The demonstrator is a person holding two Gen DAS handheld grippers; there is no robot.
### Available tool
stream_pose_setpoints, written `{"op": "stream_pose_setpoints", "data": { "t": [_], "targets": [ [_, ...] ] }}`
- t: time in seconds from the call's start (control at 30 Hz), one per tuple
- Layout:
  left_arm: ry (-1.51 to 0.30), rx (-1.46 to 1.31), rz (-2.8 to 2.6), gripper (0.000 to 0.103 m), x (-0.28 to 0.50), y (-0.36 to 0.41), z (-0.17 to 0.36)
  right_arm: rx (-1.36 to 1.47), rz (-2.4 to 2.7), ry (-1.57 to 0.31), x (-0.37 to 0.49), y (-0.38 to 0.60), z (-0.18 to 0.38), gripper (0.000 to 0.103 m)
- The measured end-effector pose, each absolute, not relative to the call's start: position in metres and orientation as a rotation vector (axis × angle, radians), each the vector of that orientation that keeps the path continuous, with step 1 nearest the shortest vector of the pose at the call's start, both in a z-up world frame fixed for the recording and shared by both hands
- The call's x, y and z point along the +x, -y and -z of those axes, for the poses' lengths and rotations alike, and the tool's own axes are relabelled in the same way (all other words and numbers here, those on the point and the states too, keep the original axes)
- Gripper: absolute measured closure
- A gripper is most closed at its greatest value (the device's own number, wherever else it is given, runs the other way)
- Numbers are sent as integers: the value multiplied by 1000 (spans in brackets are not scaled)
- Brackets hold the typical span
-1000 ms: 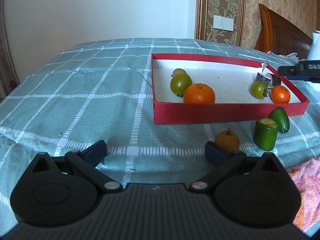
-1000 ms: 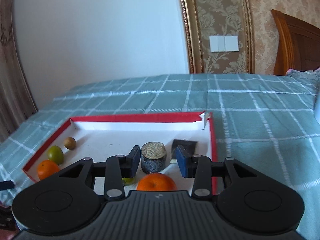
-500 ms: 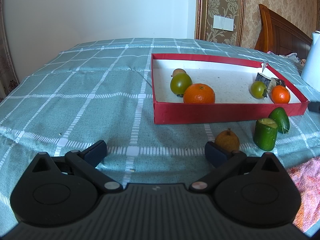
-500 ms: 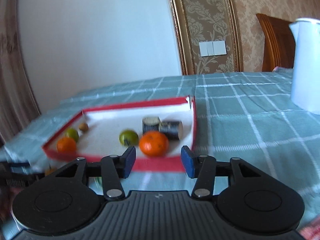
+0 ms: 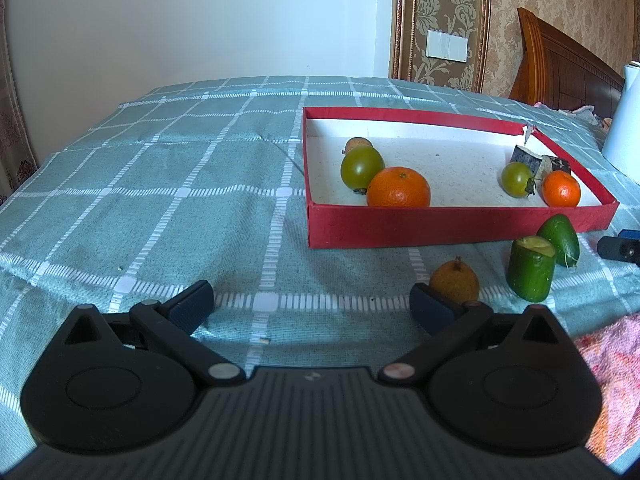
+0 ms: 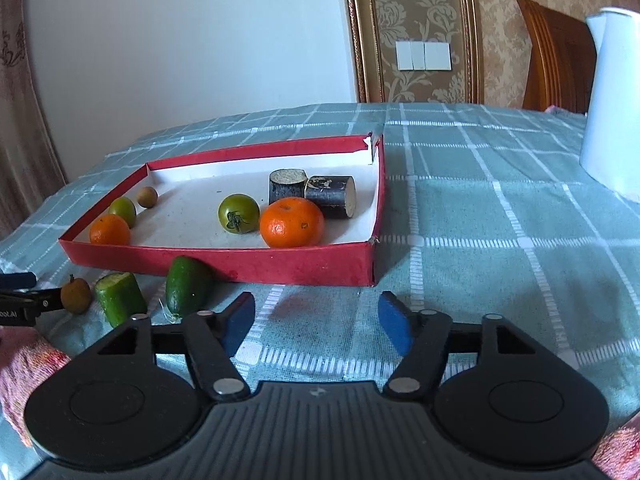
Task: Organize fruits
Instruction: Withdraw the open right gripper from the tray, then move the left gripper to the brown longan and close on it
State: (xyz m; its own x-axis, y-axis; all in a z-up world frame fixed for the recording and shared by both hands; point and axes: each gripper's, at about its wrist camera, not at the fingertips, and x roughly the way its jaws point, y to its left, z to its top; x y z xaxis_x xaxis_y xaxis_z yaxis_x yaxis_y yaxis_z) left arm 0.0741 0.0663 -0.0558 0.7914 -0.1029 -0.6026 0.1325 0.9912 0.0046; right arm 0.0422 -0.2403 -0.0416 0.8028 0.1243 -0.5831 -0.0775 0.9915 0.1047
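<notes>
A red box (image 5: 440, 231) (image 6: 240, 266) lies on the checked cloth. In it are two oranges (image 5: 399, 187) (image 6: 291, 222), two green tomatoes (image 5: 362, 167) (image 6: 238, 213), a small brown fruit (image 6: 147, 197) and two dark cut cylinders (image 6: 330, 196). Outside, by its front wall, lie a brown fruit (image 5: 454, 282) (image 6: 76, 295), a cut green piece (image 5: 531, 269) (image 6: 119, 298) and a green fruit (image 5: 559, 239) (image 6: 187, 286). My left gripper (image 5: 312, 302) is open and empty, its right finger beside the brown fruit. My right gripper (image 6: 316, 322) is open and empty, in front of the box.
A white jug (image 6: 614, 96) (image 5: 624, 120) stands at the right on the cloth. A pink towel (image 5: 612, 376) (image 6: 24, 364) lies at the near edge. A wooden headboard (image 5: 560, 64) is behind. The right gripper's tip (image 5: 618, 246) shows at the left view's right edge.
My right gripper has pulled back out of the box, leaving the dark cylinder inside, opened wider, and now sits low in front of it. The left gripper has not moved.
</notes>
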Motion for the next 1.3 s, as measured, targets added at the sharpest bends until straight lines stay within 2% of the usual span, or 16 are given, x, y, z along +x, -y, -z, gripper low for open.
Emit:
{"op": "stream_pose_setpoints", "data": {
  "t": [0.33,0.53,0.8,0.83,0.87,1.0,1.1,1.17,1.3],
  "targets": [
    [-592,-8,121,0,58,-74,46,92,-132,-636,43,242,41,27],
    [-560,23,216,0,51,-48,33,62,-136,-645,44,237,42,20],
    [-558,124,236,2,61,-22,46,50,-135,-649,44,235,42,19],
    [-563,124,237,9,62,-23,47,48,-134,-650,44,235,43,19],
    [-574,123,245,20,63,-24,49,46,-134,-650,44,235,43,19],
    [-598,84,282,30,65,-30,54,37,-132,-652,44,234,43,19],
    [-588,91,303,45,63,-29,54,27,-130,-654,44,233,43,18],
    [-579,105,319,59,59,-25,54,24,-129,-655,44,232,43,18],
    [-568,115,337,71,55,-20,54,18,-127,-657,44,232,43,18]
  ]
}}
